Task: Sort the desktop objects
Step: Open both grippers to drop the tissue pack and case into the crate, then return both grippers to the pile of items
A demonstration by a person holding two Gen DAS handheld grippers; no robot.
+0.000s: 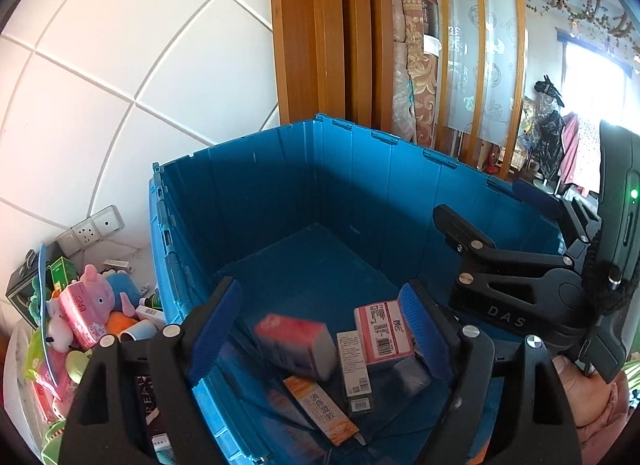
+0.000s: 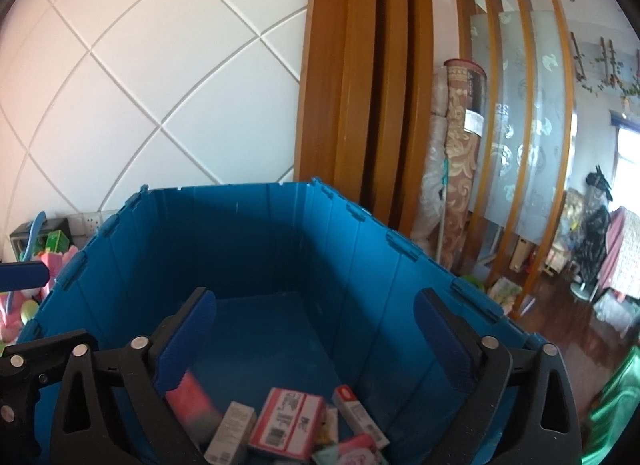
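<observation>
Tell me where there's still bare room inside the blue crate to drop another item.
The far half of the blue plastic crate floor is bare, bordered by the back walls. The near end is crowded: pink tissue pack, pink barcode box, orange-striped box.

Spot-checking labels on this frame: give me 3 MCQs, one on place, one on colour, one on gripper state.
1. Where is the pink barcode box?
A. on the floor
B. inside the crate
C. on the toy pile

2. What colour is the crate?
A. blue
B. green
C. grey

3. How is the left hand-held gripper?
A. shut on a box
B. shut, empty
C. open, empty

Key: B, it lies on the crate bottom among other boxes; A, its walls are blue; C, its fingers stand apart above the boxes, clamping nothing.
</observation>
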